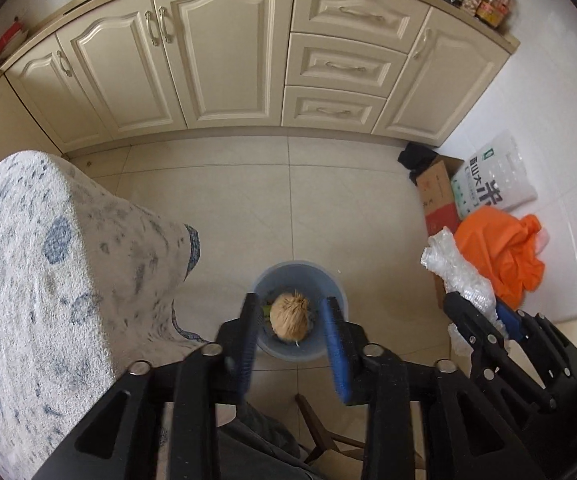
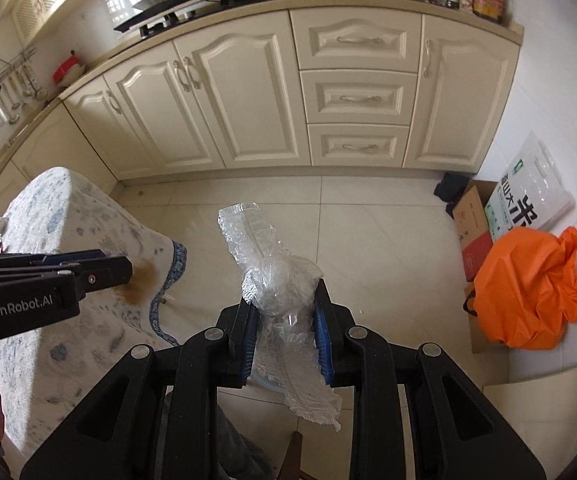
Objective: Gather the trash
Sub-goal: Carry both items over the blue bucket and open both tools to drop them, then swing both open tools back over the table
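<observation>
The left gripper (image 1: 292,340) is hanging above the blue trash bin (image 1: 330,288) on the tiled floor (image 1: 248,208), its blue-padded fingers (image 1: 334,344) spread wide with nothing between them, and a brown fibrous ball (image 1: 290,316) is showing in the gap, over the bin's mouth; whether it is lying inside is hard to say. Over on the right, the right gripper (image 2: 284,320) is clamping a crumpled clear plastic wrapper (image 2: 272,276), the film sticking out above and below its pads. That gripper is also peeking in at the left camera's right edge, wrapper (image 1: 456,276) in its grasp. Beside the bin, the bench (image 1: 48,260) under a blue-patterned cloth is filling the left side. Against the far wall, an orange bag (image 2: 528,292), a cardboard box (image 2: 474,224) and a rice sack (image 2: 528,196) are sitting together beside the cream cabinets (image 2: 248,100).
</observation>
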Motion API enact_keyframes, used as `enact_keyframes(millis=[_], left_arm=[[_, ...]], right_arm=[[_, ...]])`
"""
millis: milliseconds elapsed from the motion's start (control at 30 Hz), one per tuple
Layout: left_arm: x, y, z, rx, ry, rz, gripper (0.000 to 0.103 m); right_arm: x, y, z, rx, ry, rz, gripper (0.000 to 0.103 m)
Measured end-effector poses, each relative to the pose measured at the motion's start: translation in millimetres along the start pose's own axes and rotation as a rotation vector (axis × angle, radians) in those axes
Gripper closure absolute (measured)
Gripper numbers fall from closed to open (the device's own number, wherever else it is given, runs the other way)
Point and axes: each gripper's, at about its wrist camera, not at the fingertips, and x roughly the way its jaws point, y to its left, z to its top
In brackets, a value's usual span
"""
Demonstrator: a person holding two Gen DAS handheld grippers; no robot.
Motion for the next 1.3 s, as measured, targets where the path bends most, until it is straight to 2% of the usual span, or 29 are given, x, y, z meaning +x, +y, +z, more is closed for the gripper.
enact_keyframes(millis=[67, 200, 367, 400, 433, 467, 500, 533, 900, 1300], left_arm=[[2.4, -4.6, 2.2, 0.009, -0.002, 0.004, 0.039], [-1.3, -6.2, -3.7, 0.017, -0.027, 0.030, 0.038], [-11.4, -1.9, -16.3, -0.003, -0.013, 0.024, 0.038], [-13.3, 1.0, -17.9, -0.007, -0.014, 0.027, 0.038], [-15.8, 4.4, -19.3, -0.011, -0.016, 0.031, 0.038], [-17.3, 6.0, -19.9, -0.016, -0.018, 0.036, 0.038], [-18.4, 8.4, -20.9, -0.023, -0.019, 0.041, 0.038], [-19.1, 10.5, -22.0, -0.029, -0.017, 0.044, 0.038], [-23.4, 24.1, -29.3, -0.047, -0.003, 0.052, 0.038], [-35.4, 36.8, -41.6, -0.060, -0.016, 0.049, 0.038]], right_arm=[[4.6, 0.4, -1.6, -0.001, 0.011, 0.001, 0.078], [12.2, 3.1, -4.7, -0.007, 0.030, 0.013, 0.078], [21.4, 13.7, -2.6, -0.029, 0.043, 0.026, 0.074], [23.2, 16.0, -1.2, -0.030, 0.046, 0.026, 0.064], [24.5, 17.4, 0.5, -0.025, 0.048, 0.027, 0.044], [25.4, 18.2, 2.5, -0.017, 0.046, 0.028, 0.034], [25.4, 19.2, 3.4, -0.008, 0.038, 0.029, 0.018], [25.0, 20.0, 4.0, -0.003, 0.029, 0.028, 0.016], [25.1, 27.9, 2.0, -0.023, 0.047, -0.013, 0.016], [-2.2, 46.2, 9.3, -0.055, -0.015, -0.021, 0.016]])
